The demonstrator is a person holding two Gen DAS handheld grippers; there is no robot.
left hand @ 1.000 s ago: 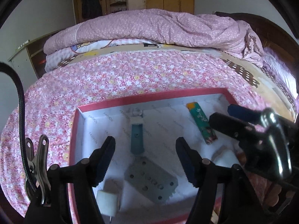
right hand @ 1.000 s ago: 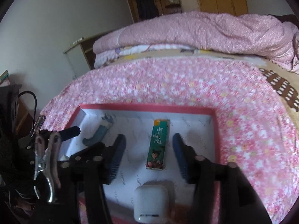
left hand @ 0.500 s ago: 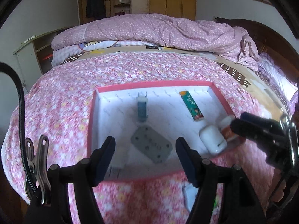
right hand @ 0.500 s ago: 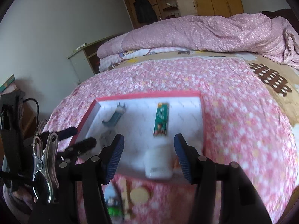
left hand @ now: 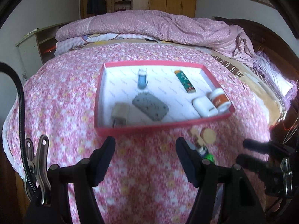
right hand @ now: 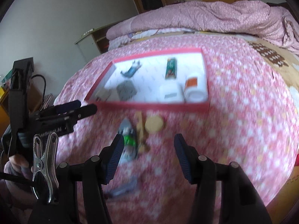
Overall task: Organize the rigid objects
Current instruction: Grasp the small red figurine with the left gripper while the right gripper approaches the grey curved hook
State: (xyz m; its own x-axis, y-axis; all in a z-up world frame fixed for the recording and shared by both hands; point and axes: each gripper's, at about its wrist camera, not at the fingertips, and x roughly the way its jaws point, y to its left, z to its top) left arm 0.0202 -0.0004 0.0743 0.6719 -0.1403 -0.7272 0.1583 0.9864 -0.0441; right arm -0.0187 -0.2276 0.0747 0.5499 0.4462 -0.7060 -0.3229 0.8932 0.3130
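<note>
Two grippers, the left gripper and the right gripper, hang with jaws parted and nothing between them, above the flowered bedspread. In the left wrist view we find the red-rimmed box at 12 o'clock from the jaws, well apart from them; it holds a grey perforated plate, a white case, an orange-labelled jar, a green packet, a blue plug-like piece and a beige adapter. We judge the step in hand to be a reach for the loose items outside the box. In the right wrist view a round tan disc lies at 12 o'clock of the right jaws, a green-and-grey object just beside the left pad at 10 o'clock, a grey piece lower still. To do this well, we would centre one item between the pads, come down squarely, and close only when it is clear of its neighbours, which lie close together. Motion blur leaves no label or writing readable; the packet's print cannot be made out
</note>
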